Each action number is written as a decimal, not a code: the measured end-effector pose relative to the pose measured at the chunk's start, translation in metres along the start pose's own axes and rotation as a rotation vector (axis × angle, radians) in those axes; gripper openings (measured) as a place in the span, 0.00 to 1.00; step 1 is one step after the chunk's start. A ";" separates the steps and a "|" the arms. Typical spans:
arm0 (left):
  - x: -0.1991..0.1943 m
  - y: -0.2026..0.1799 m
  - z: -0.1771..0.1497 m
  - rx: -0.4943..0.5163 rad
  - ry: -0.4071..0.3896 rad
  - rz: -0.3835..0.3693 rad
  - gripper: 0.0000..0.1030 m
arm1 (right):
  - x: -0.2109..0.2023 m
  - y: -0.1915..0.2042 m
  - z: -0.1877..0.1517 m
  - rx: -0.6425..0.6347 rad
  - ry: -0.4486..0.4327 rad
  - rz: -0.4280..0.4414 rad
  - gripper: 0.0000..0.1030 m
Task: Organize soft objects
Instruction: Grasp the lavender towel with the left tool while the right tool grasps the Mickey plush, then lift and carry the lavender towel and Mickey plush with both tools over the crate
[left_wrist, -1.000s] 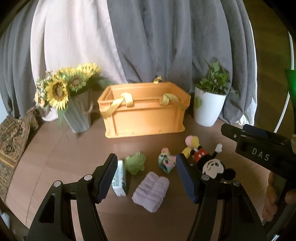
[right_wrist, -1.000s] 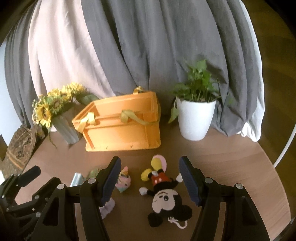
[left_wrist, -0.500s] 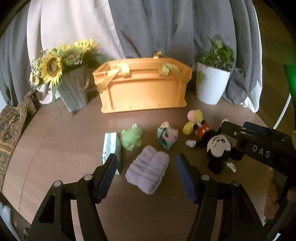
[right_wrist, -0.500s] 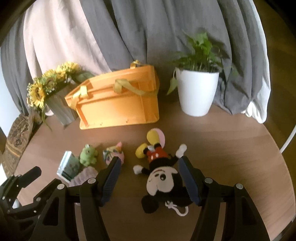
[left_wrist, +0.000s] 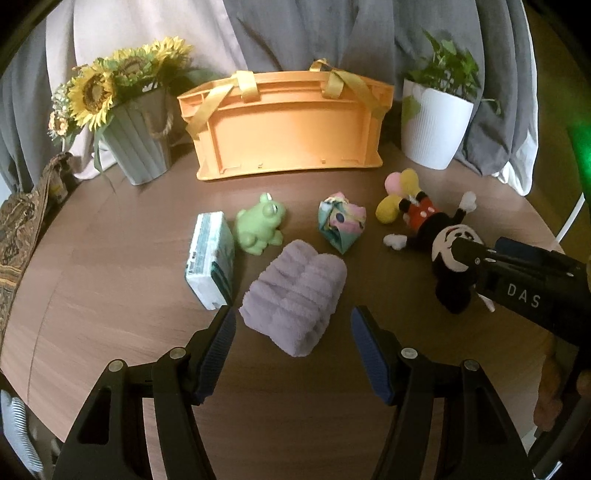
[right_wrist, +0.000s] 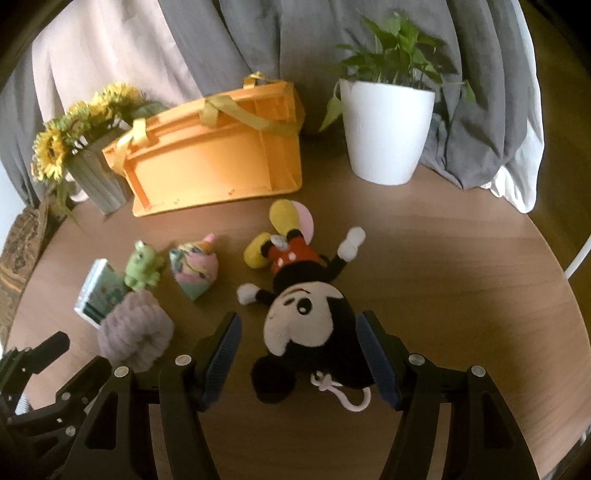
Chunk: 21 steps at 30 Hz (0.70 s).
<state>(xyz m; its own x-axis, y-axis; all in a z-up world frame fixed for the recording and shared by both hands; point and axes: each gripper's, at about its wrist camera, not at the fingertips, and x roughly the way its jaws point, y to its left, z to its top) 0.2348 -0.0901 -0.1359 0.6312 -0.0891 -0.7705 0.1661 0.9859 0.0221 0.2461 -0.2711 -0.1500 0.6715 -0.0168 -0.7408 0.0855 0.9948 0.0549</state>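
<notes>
My left gripper (left_wrist: 291, 339) is spread wide and holds nothing. It hangs right over the soft, folded purple towel (left_wrist: 295, 295) on the brown wooden tabletop (left_wrist: 110, 295). My right gripper (right_wrist: 299, 347) is spread wide too, with nothing in it. The head of the black, red and white mouse plush toy (right_wrist: 306, 314) lies between its fingers, but they are not squeezing it.

I think the step now is to pick these two things up. To do it well, I should go lower until the fingers sit on both sides of the towel, then squeeze its middle so it stays folded. The white and green packet (left_wrist: 210, 254) is just beside the towel, so I must not bump it. For the mouse, I should grab the big round head, not the thin pink loop (right_wrist: 351, 395).

The small green frog toy (left_wrist: 260, 229) and the pastel cloth bundle (left_wrist: 341, 225) wait near by.

The big orange plastic crate with yellow straps (left_wrist: 288, 129) stands at the back, between the grey vase of sunflowers (left_wrist: 136, 144) and the white pot with a green plant (left_wrist: 436, 125). I cannot see inside the crate from here.
</notes>
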 end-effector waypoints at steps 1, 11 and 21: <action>0.002 0.000 -0.001 0.004 0.002 0.007 0.61 | 0.002 -0.001 0.000 -0.003 0.003 -0.003 0.64; 0.028 0.000 -0.005 -0.019 0.059 0.024 0.36 | 0.025 -0.004 -0.001 -0.039 0.030 -0.045 0.64; 0.032 0.000 0.002 -0.020 0.038 0.015 0.18 | 0.030 -0.007 -0.001 -0.056 0.034 -0.049 0.61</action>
<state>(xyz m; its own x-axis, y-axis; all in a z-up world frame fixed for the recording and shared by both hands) 0.2562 -0.0932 -0.1589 0.6041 -0.0689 -0.7939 0.1410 0.9898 0.0214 0.2646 -0.2785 -0.1735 0.6418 -0.0636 -0.7643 0.0761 0.9969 -0.0190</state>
